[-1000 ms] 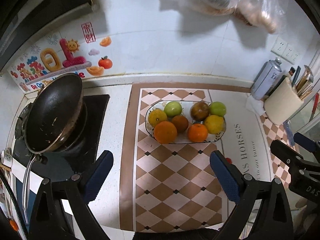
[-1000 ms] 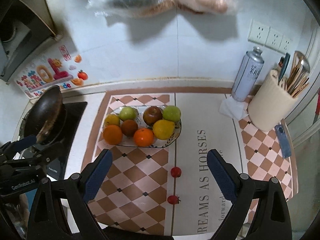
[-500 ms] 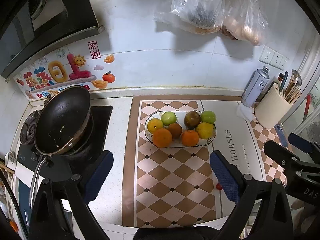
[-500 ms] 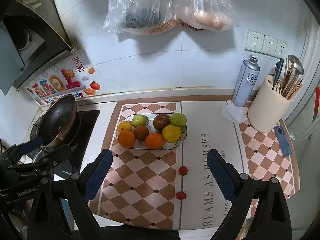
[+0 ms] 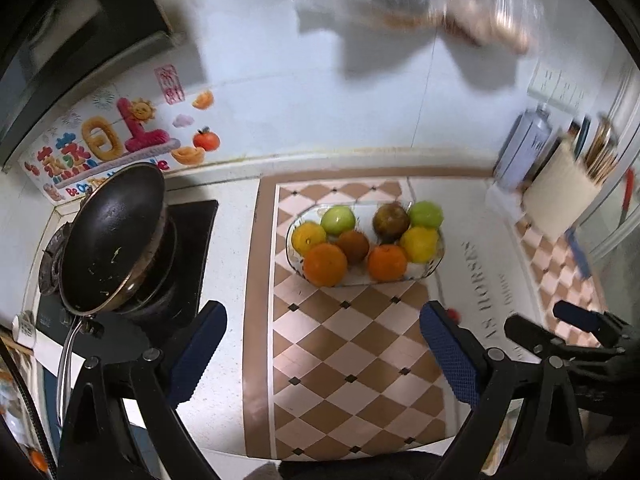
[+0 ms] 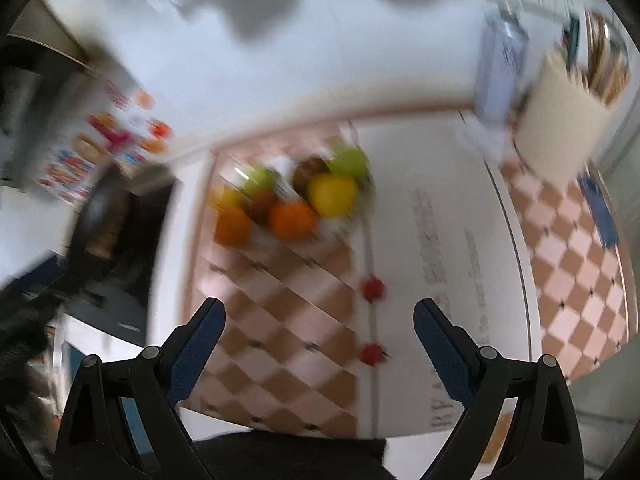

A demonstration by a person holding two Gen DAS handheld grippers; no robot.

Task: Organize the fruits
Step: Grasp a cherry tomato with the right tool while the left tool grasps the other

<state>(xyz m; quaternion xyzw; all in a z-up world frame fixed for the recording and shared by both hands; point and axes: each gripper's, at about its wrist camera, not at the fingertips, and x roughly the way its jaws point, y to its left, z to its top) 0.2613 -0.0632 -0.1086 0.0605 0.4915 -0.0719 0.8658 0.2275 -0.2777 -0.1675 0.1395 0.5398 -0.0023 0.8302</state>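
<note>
A kitchen counter covered by a checkered mat (image 5: pixel 344 344) is being viewed from above by two handheld grippers. The left gripper (image 5: pixel 322 340) is being held with its jaws spread wide, nothing between them; the right gripper (image 6: pixel 318 334) is likewise being held apart and empty. An oval glass fruit plate (image 5: pixel 434 262) is being shown sharply in the left view, filled with oranges, green apples, yellow and brown fruits. In the heavily blurred right view, two small red fruits (image 6: pixel 372 288) are being shown loose on the mat, in front of the plate; only one is glimpsed in the left view. A black pan (image 5: pixel 112 236) on the stove is being shown clearly only in the left view.
</note>
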